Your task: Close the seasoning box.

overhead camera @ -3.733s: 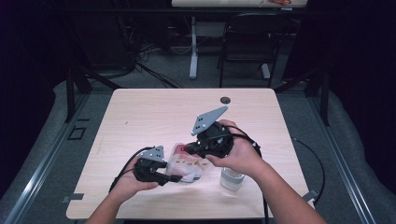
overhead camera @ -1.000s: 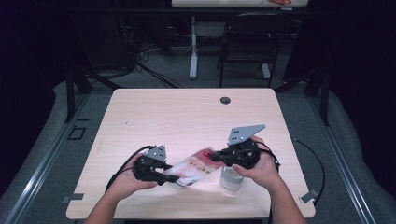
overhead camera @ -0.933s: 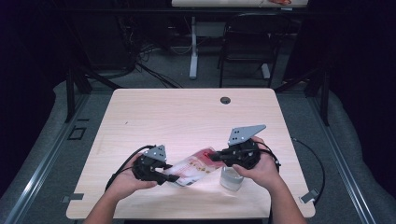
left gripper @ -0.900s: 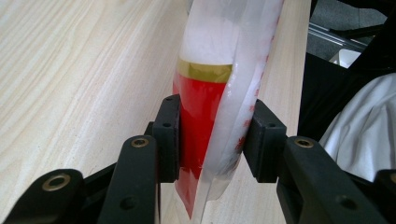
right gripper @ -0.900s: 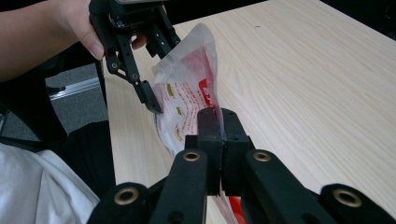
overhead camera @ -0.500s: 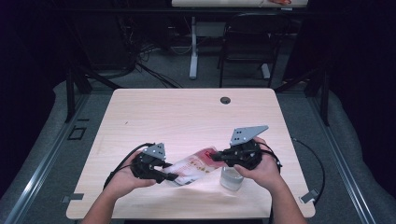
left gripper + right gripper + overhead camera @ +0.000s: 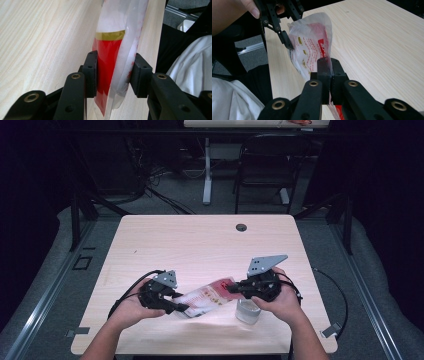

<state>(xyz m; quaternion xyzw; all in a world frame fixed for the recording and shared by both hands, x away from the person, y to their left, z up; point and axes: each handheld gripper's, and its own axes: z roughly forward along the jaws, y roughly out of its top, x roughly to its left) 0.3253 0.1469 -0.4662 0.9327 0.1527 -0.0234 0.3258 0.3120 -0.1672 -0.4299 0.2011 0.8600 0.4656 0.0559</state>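
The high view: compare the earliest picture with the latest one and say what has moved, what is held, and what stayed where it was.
The right claw swung from above the middle of the packet out to its right end, over the clear cup, and the packet now lies stretched between both claws. The left claw keeps its hold on the packet's left end, about where it was. The cup and the table have not moved.

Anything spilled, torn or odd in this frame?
Nothing stands out. The bag hangs intact between the left hand-held gripper and right hand-held gripper, both clamped on it. A clear cup stands upright on the table; no spill visible.
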